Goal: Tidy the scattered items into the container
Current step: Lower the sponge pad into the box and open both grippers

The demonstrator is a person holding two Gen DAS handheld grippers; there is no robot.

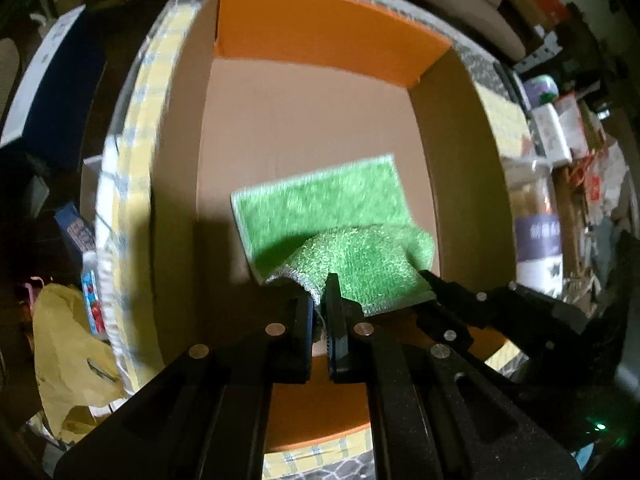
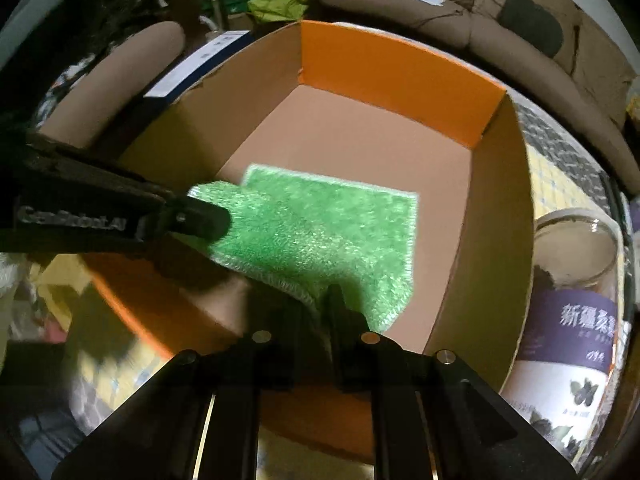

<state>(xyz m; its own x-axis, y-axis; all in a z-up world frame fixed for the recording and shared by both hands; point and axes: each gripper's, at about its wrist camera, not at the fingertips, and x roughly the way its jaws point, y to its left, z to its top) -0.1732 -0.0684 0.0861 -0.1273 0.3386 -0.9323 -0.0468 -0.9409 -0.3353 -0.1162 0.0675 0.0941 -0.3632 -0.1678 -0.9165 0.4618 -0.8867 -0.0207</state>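
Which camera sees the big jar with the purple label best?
The right wrist view: the jar stands large beside the cardboard box, purple label readable. The left wrist view shows only a small, blurred jar at its right edge.

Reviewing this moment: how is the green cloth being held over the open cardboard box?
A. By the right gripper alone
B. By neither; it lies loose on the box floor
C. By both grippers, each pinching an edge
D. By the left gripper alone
C: the left gripper and the right gripper are each shut on the near edge of the green cloth, whose far part lies inside the cardboard box.
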